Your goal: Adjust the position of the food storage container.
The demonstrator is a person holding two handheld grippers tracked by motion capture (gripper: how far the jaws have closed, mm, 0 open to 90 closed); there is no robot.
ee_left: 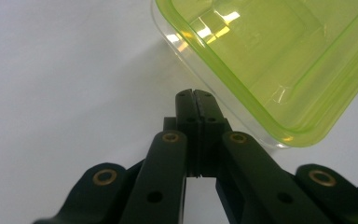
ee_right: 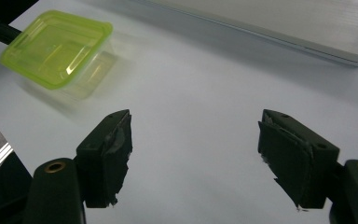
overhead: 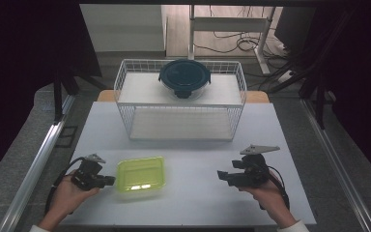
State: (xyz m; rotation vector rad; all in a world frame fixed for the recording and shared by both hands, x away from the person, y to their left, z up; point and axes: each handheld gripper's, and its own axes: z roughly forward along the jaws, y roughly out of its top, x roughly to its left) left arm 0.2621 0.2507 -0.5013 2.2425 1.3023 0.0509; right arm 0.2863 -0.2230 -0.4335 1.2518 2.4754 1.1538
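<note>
The left gripper (ee_left: pixel 194 93) is clenched on nothing, tips just beside the green tub (ee_left: pixel 279 60) on the table (ee_left: pixel 51 93). The right gripper (ee_right: pixel 196 154) gapes wide, empty, tub well apart beyond its jaws.

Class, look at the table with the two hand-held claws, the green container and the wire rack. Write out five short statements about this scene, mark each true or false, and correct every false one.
1. The left claw has its jaws shut. True.
2. The right claw is clamped on the green container. False: its jaws stand open over bare table, apart from the container.
3. The round dark-lidded container sits on the top shelf of the wire rack. True.
4. The green container stands inside the wire rack. False: it lies on the white table in front of the rack, beside the left claw.
5. The left claw holds the green container between its jaws. False: the shut tips sit at its rim, with nothing between them.
</note>
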